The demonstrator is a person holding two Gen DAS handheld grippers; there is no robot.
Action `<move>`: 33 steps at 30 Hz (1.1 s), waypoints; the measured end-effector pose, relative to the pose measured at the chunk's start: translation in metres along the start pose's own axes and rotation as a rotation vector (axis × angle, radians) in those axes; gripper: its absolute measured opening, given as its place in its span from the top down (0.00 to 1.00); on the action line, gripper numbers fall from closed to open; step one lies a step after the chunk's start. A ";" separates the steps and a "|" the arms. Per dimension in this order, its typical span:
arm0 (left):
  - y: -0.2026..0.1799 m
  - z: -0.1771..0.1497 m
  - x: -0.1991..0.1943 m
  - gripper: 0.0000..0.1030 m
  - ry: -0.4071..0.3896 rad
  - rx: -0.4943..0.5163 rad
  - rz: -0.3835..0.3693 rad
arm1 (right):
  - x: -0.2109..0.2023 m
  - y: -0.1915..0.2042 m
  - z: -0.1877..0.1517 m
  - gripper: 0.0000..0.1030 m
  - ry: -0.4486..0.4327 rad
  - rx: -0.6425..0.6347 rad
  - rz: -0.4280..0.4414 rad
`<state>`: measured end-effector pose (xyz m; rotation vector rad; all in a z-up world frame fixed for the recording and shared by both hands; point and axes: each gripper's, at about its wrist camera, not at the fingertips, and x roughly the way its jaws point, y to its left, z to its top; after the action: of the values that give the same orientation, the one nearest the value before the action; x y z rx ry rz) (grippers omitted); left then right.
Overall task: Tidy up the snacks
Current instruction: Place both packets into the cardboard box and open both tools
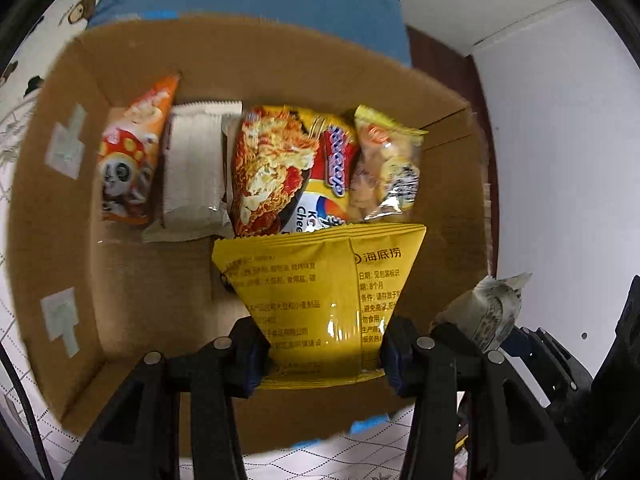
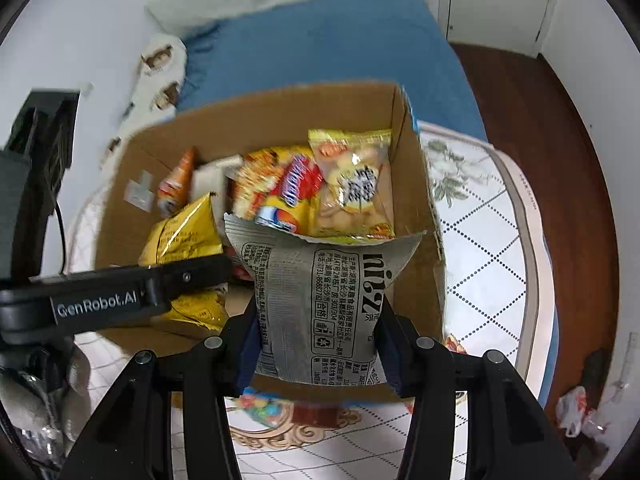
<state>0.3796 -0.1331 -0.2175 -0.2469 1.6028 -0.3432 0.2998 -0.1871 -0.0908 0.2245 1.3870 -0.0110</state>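
Note:
An open cardboard box (image 1: pixel 52 216) holds a row of snacks at its far side: an orange panda packet (image 1: pixel 132 156), a white packet (image 1: pixel 196 172), a noodle pack (image 1: pixel 284 168) and a clear yellow biscuit bag (image 1: pixel 386 164). My left gripper (image 1: pixel 322 354) is shut on a yellow snack bag (image 1: pixel 316 296) and holds it inside the box. My right gripper (image 2: pixel 316 354) is shut on a grey newspaper-print snack bag (image 2: pixel 320 304), held over the box's (image 2: pixel 434 248) near right corner. The yellow bag (image 2: pixel 182 236) and left gripper body (image 2: pixel 120 296) show in the right wrist view.
The box sits on a bed with a patterned white quilt (image 2: pixel 480 240) and a blue blanket (image 2: pixel 320 48). Brown wooden floor (image 2: pixel 540 120) lies to the right, with a plastic bag (image 2: pixel 576 408) on it. A white wall (image 1: pixel 560 160) stands nearby.

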 end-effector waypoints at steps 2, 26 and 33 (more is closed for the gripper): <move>0.001 0.004 0.015 0.57 0.040 -0.004 0.005 | 0.017 -0.005 -0.001 0.49 0.037 0.003 -0.014; 0.008 -0.010 -0.024 0.18 -0.159 0.098 0.198 | 0.032 -0.003 -0.010 0.13 0.072 0.017 -0.080; 0.015 -0.049 -0.073 0.18 -0.334 0.146 0.255 | -0.003 0.004 -0.028 0.13 -0.037 0.014 -0.091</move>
<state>0.3361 -0.0894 -0.1532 0.0145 1.2556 -0.2077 0.2730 -0.1786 -0.0916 0.1718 1.3595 -0.0994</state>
